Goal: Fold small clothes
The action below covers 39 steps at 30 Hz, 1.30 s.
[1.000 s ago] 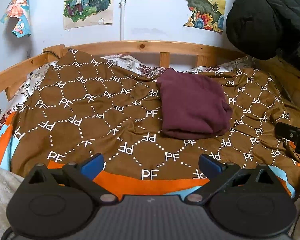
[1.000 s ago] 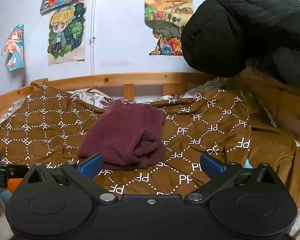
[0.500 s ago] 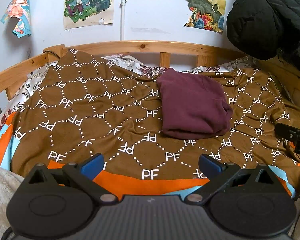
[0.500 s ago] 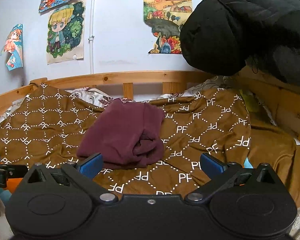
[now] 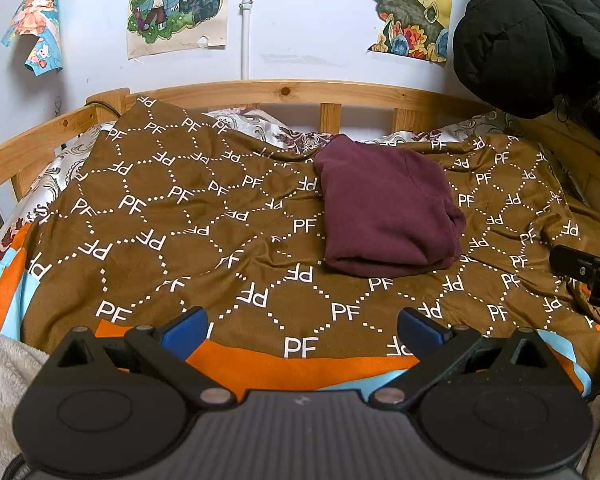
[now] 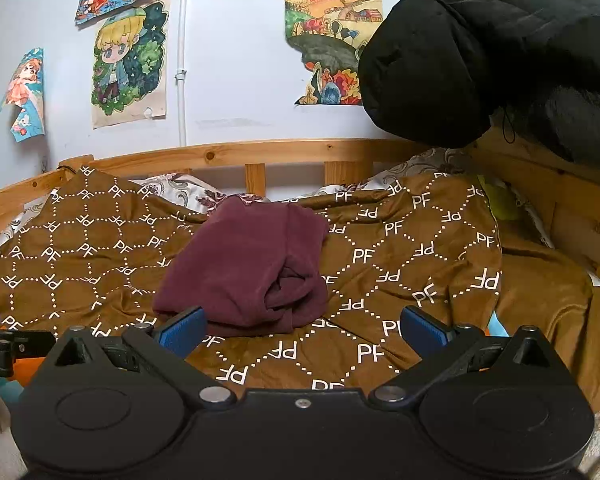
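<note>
Nothing is seen to have moved since the earlier frames. Folded into a compact bundle, the maroon garment (image 5: 388,208) is laid on the brown patterned blanket (image 5: 180,216), toward the wooden headboard (image 5: 284,94). Both the left gripper (image 5: 302,328) and the right gripper (image 6: 304,326) are held back from it, fingers spread apart, nothing gripped.

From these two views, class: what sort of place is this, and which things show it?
Probably a child's bedroom: a wooden bed frame with a brown PF-patterned blanket, cartoon posters on the wall, and a folded maroon garment on the bed.
</note>
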Each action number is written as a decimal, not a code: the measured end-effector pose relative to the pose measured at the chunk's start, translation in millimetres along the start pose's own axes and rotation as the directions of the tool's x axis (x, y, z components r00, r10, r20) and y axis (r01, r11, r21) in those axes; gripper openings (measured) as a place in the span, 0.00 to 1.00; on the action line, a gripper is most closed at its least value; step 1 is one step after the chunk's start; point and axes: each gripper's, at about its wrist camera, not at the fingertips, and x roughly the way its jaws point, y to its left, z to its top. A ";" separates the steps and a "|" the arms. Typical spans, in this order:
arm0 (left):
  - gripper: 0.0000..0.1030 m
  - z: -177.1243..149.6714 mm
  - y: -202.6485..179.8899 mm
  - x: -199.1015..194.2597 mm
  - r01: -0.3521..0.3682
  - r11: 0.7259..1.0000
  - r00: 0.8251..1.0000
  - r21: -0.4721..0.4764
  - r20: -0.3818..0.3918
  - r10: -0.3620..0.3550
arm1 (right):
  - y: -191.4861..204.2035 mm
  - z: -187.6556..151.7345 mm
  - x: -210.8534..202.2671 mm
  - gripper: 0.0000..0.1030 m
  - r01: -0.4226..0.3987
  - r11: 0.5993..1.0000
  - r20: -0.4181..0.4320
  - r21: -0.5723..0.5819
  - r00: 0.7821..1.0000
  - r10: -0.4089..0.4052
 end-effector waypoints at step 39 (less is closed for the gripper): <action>0.99 -0.6 0.7 0.5 -0.010 1.000 1.000 0.002 -0.003 0.010 | -0.1 -0.5 1.1 0.99 0.001 1.000 -0.008 0.004 1.000 -0.001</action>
